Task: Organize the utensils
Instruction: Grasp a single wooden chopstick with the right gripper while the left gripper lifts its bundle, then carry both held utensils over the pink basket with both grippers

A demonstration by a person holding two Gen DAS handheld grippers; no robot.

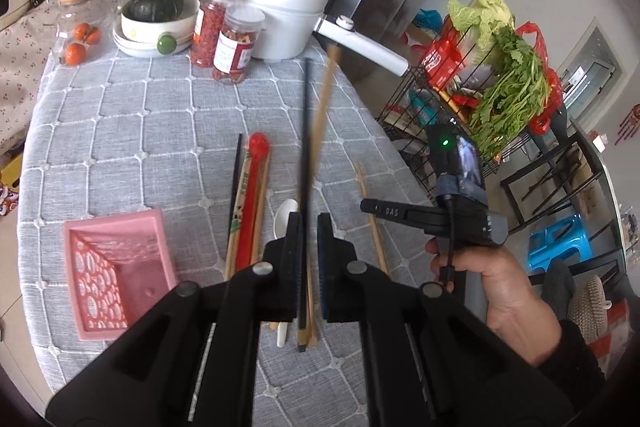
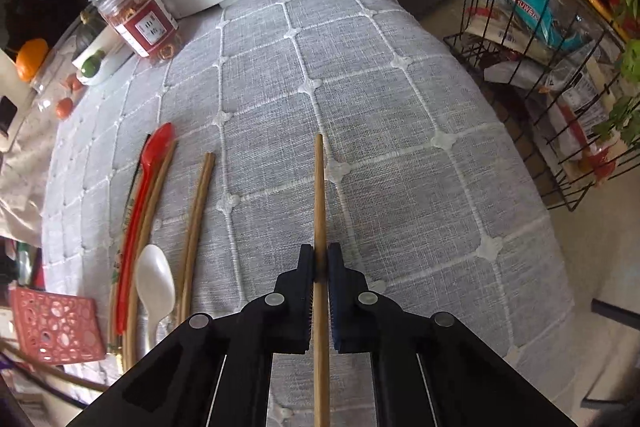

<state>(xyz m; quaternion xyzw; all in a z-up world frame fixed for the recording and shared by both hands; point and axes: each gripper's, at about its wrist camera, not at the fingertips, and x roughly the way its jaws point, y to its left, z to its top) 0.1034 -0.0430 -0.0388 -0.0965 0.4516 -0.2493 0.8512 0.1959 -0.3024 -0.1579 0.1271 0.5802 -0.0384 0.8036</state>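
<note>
The left claw [image 1: 308, 223] stands narrow with a black chopstick [image 1: 306, 155] in the gap; whether both jaws press on it cannot be told, since daylight shows on its right side. A brown chopstick [image 1: 326, 95] beside it is smeared with blur, and its lower end is lost behind the claw. Only the left wrist view shows the person's right hand [image 1: 496, 283] and the right device it grips, whose tip is seen side-on.

The right wrist view shows what that angle hides: the right claw [image 2: 320, 255] is closed tight on a wooden chopstick [image 2: 319, 187], held above the cloth, its far end pointing away and its near end cut off by the frame edge.

On the tabletop [image 2: 380, 107], covered by a grey cloth with a white grid, lie a white spoon [image 2: 155, 279], a red spoon [image 2: 150, 163] among more chopsticks, and a wooden pair [image 2: 198, 211]. The pink basket [image 1: 116, 271] sits at the left, half cut off in the right view.

Farther back stand two jars [image 1: 236, 43], a white pot [image 1: 280, 7] with a long handle, a bowl holding a green squash [image 1: 158, 3], and a wire rack [image 1: 460, 95] of greens off the right edge.
</note>
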